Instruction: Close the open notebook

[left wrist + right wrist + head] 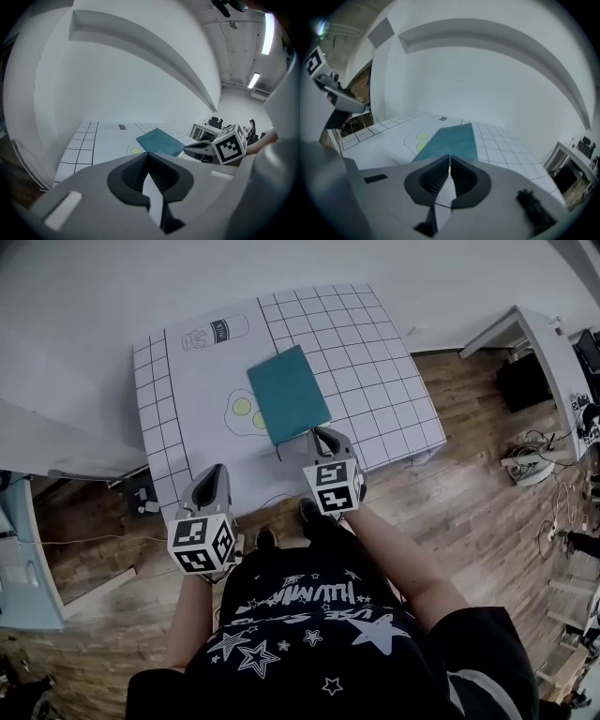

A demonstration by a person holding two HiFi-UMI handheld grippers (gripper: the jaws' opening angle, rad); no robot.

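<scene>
White square tabletop (375, 381) ruled with black grid lines. Lying flat and closed at mid-tabletop: teal rectangular notebook (288, 394). Right gripper (323, 435) just at its near corner, jaws closed on nothing. Left gripper (214, 474) well apart, by the tabletop's near edge, jaws likewise closed and empty. Just beside the notebook's left side, two small drawn yellow circles (242, 408).

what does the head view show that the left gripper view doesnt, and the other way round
Only the head view: the person's star-print shirt, shoes and the left gripper from outside. Only the left gripper view: its shut jaws close up, and ceiling lights. Both: the closed teal notebook on the gridded table, and the right gripper.
</scene>
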